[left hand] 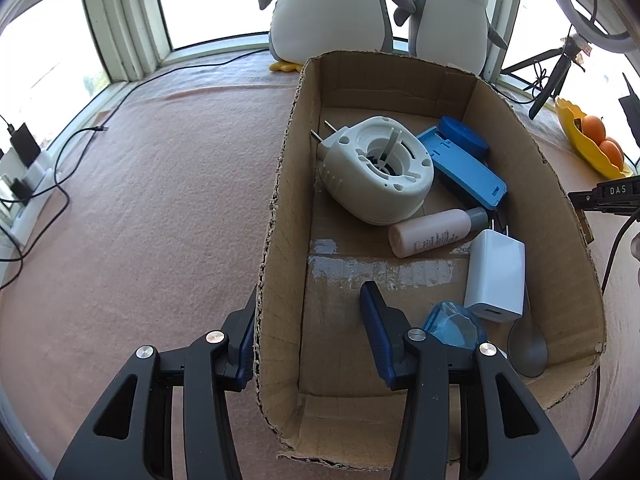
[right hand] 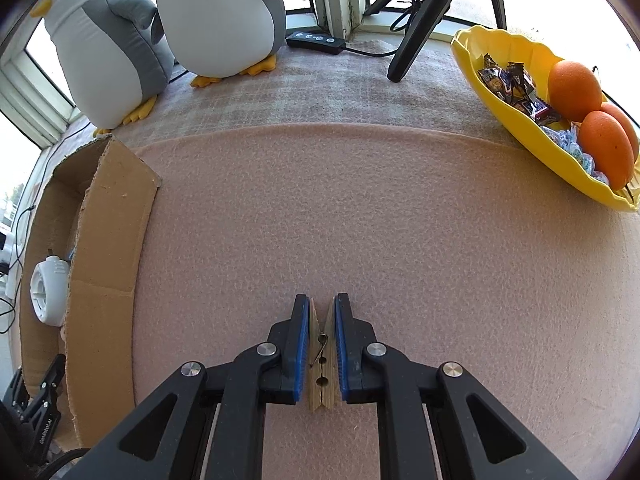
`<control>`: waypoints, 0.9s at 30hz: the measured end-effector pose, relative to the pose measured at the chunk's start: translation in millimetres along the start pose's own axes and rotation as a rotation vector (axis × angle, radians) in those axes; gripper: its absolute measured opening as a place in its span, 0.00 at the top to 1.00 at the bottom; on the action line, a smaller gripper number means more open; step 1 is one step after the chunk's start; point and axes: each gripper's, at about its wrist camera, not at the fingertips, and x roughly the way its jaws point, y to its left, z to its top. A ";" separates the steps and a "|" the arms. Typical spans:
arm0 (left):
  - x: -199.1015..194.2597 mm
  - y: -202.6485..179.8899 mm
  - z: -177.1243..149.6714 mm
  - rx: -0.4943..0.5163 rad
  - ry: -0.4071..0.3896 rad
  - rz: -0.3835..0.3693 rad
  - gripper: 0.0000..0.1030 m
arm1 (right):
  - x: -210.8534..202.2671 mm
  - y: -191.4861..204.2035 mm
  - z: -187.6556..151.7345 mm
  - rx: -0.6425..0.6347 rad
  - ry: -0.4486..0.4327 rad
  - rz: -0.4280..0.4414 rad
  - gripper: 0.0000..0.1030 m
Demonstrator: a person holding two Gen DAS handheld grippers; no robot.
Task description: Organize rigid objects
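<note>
My right gripper (right hand: 322,304) points down at the pink cloth and is shut on a wooden clothespin (right hand: 321,364), which stands between the blue pads. The cardboard box (right hand: 108,240) lies to its left. My left gripper (left hand: 311,290) stands open astride the box's left wall (left hand: 276,200): one finger is outside against the wall, the other is inside, clear of it. In the box lie a white plug-in device (left hand: 380,172), a blue case (left hand: 464,164), a pink bottle (left hand: 432,234), a white charger (left hand: 496,276), a clear blue piece (left hand: 452,324) and a grey spoon (left hand: 528,348).
Two plush penguins (right hand: 216,12) stand at the window behind the box. A yellow bowl (right hand: 520,128) with oranges and sweets sits at the right. Tripod legs (right hand: 420,20) and a black remote (right hand: 316,42) are at the back. Cables (left hand: 60,168) trail at the far left.
</note>
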 end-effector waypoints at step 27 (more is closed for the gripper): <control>0.3 -1.0 0.7 0.018 0.002 0.006 0.55 | -79.3 47.0 13.5 -0.075 -0.151 0.132 0.89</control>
